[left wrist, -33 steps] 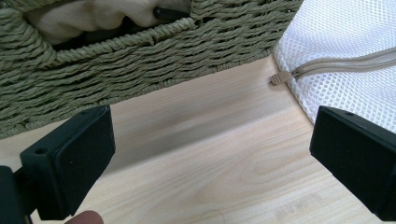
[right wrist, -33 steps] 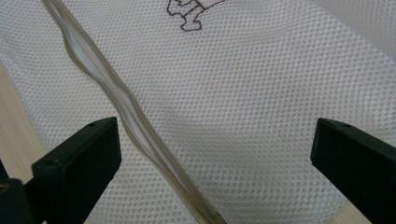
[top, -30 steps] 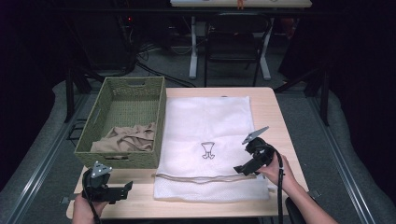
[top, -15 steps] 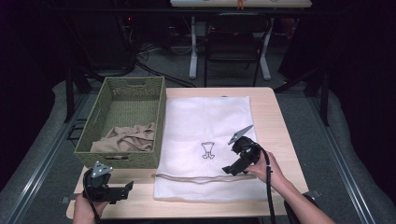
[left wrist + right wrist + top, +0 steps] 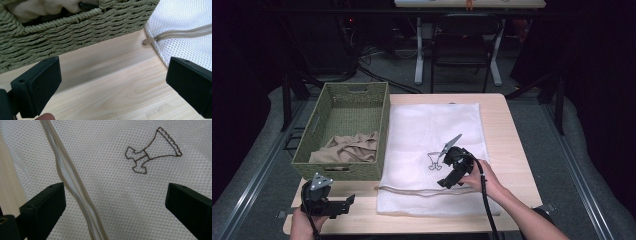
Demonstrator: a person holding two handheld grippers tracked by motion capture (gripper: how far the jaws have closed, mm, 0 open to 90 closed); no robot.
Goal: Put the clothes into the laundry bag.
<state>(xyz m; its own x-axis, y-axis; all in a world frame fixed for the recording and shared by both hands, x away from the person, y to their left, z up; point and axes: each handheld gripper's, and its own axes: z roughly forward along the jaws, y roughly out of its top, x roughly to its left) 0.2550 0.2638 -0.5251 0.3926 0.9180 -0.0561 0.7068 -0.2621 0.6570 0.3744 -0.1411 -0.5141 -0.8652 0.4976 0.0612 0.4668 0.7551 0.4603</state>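
Your right hand-held gripper [image 5: 447, 172], jaws wide apart, hovers over the white mesh laundry bag [image 5: 432, 130] lying flat on the wooden bench [image 5: 507, 135]. The bag's beige zipper [image 5: 72, 185] runs crosswise just beneath it. Your left hand-held gripper [image 5: 343, 202], also spread, waits near the zipper pull [image 5: 147, 41], beside the woven green basket [image 5: 337, 170].
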